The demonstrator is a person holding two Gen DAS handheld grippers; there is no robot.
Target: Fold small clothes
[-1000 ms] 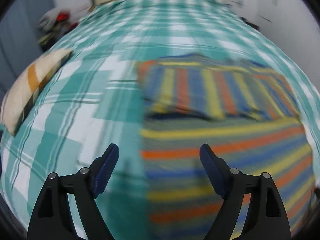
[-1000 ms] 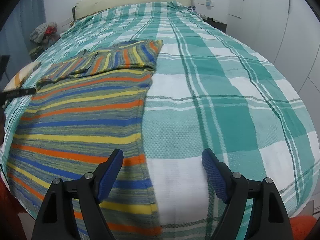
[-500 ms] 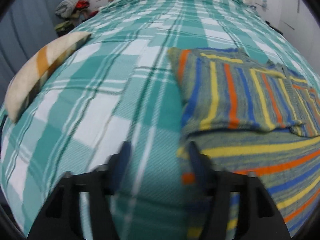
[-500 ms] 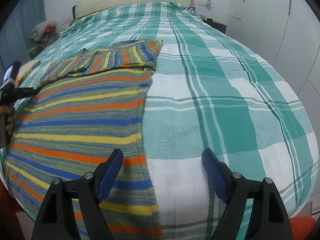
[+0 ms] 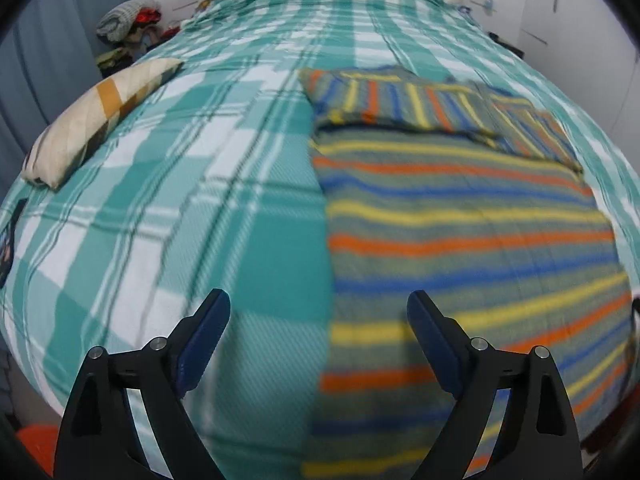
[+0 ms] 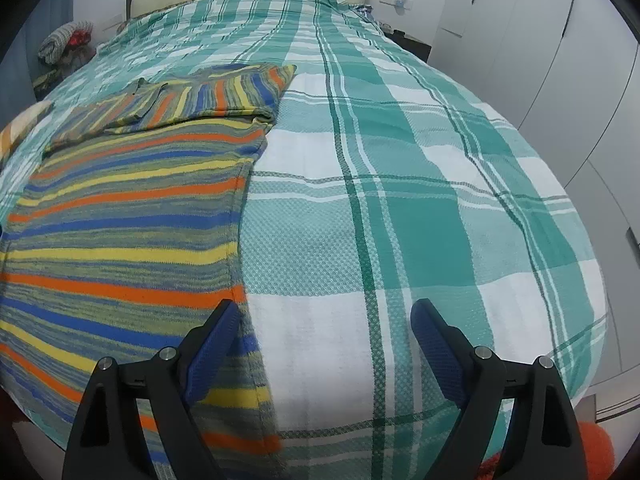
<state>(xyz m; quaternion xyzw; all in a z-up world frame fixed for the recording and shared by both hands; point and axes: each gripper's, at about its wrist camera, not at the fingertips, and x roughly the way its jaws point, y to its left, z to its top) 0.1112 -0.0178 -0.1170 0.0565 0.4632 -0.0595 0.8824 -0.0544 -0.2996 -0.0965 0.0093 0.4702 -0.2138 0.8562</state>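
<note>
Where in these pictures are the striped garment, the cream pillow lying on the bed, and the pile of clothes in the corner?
striped garment [image 5: 460, 224], left wrist view, middle of its body
cream pillow [image 5: 92, 124], left wrist view, its top face
pile of clothes [image 5: 128, 24], left wrist view, grey bundle on top

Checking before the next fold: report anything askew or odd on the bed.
Nothing stands out. The striped top lies flat on the plaid cover, sleeves folded across its far end. Both grippers, left and right, are empty with jaws opening.
</note>
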